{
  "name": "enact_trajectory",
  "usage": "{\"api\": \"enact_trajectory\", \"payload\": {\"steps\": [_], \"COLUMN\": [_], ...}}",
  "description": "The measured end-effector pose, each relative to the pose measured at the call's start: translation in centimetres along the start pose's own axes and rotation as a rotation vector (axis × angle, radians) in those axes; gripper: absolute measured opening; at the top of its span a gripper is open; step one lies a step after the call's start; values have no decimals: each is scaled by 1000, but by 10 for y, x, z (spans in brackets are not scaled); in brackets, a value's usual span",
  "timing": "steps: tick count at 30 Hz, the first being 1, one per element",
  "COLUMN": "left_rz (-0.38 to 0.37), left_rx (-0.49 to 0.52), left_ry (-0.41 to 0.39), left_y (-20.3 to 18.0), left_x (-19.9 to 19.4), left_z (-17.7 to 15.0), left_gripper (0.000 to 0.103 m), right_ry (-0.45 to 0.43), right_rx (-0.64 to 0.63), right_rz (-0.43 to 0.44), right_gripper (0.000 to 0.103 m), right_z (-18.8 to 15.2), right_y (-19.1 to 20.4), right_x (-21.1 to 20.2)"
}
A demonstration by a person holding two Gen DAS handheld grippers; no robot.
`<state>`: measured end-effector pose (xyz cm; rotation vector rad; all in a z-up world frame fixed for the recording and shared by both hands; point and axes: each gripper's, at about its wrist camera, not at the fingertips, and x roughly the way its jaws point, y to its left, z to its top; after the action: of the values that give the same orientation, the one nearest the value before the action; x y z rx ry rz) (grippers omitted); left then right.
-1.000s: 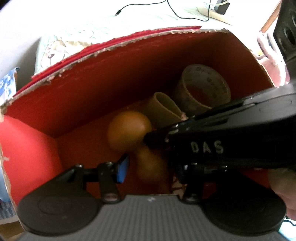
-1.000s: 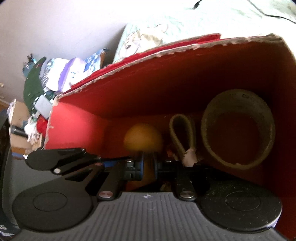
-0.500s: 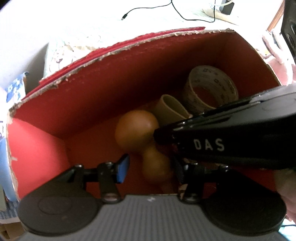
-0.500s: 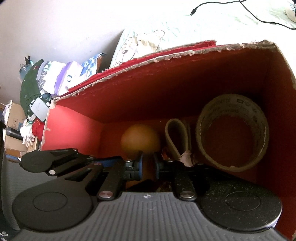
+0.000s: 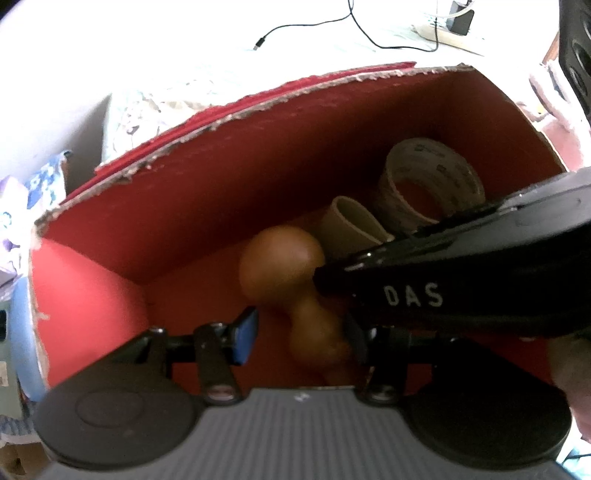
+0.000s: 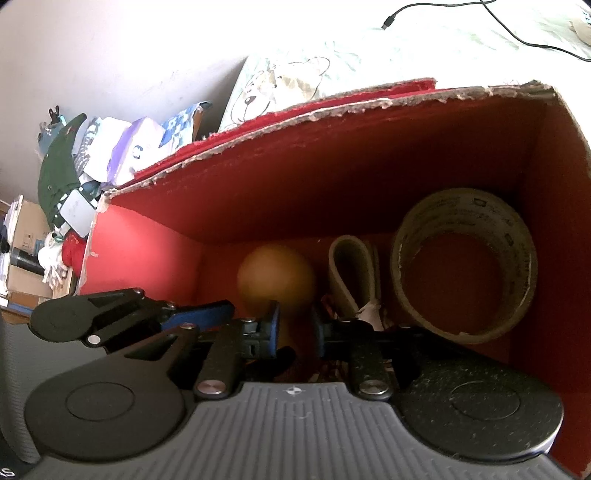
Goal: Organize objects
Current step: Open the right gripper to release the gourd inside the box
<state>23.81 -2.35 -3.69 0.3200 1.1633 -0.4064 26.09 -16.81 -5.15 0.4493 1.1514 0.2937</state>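
Observation:
A red cardboard box holds a wooden gourd-shaped piece, a flattened beige loop and a roll of tape. My right gripper reaches into the box, its jaws opening. The gourd's neck stands between them, a gap showing beside the right pad. The same gripper crosses the left wrist view as a black body over the gourd. My left gripper hangs open above the box floor. The gourd's smaller lobe lies below, between its jaws and untouched.
The box sits on a pale sheet with a bear print. A black cable runs behind it. Clothes and packets are piled at the left. A hand shows at the right edge.
The right jaws, tight on the gourd's neck a second ago, have spread apart. The left view has tipped slightly, so the box sits lower in it.

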Motion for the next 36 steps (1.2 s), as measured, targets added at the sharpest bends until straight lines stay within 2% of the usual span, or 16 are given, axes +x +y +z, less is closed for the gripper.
{"api": "enact_trajectory", "payload": {"steps": [11, 23, 36], "left_rz": [23, 67, 73], "left_rx": [-1, 28, 9], "left_ry": [25, -17, -14], "left_y": [-2, -7, -6], "left_x": [5, 1, 2], "left_z": [3, 2, 1], "left_gripper": [56, 56, 58], "right_ry": [-17, -10, -24], "right_rx": [-13, -10, -24], "right_rz": [2, -16, -27], "right_gripper": [23, 23, 23], "right_z": [-2, 1, 0], "right_y": [1, 2, 4], "right_x": [-3, -1, -2]}}
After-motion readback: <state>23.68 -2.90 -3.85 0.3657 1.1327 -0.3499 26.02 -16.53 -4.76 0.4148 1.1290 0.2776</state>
